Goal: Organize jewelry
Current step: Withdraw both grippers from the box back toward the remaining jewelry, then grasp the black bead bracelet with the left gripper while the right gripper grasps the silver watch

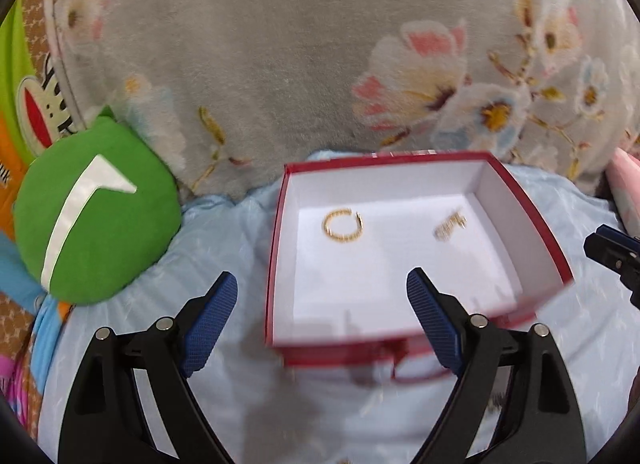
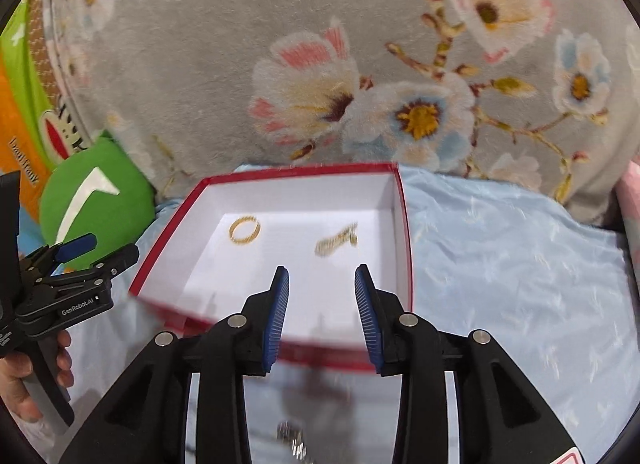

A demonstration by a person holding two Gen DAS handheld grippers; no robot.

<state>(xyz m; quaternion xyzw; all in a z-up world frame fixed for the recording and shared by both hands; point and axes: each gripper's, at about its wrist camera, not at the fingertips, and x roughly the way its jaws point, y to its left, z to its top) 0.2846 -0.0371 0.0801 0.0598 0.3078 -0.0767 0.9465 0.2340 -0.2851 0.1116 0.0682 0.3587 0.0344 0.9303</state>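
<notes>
Both grippers sit nearest the lens, each empty. Left gripper (image 1: 322, 296): blue ribbed pads spread wide, nothing between them. Right gripper (image 2: 322, 292): pads parted by a narrower gap, also clamped on nothing.

Task items: open red cardboard box with white lining (image 2: 404, 224) rests on the pale blue satin sheet (image 2: 520, 264). Inside, on the floor of the box, a gold open-ended band ring (image 2: 244, 229) lies toward the left and a small gold chain-like piece (image 2: 336, 242) toward the right, the two apart from each other and from the walls. The second piece is too blurred to identify precisely.

A small silvery beaded thing (image 2: 292, 440) shows at the bottom edge of the right wrist view, on the sheet outside the box. Could be another piece; I can't tell.

Off to the left, a green plush cushion with a white stripe (image 1: 96, 212); behind it all, a grey floral fleece blanket (image 1: 280, 64).

Step, as I judge it: between placements. Two pieces are in the box and both claws are free, hovering at its near edge.

Next move likely needs locating any remaining piece outside the box, then a narrow, precise pinch on a small thin item lying on soft fabric. Risk: pads snagging the sheet instead.
</notes>
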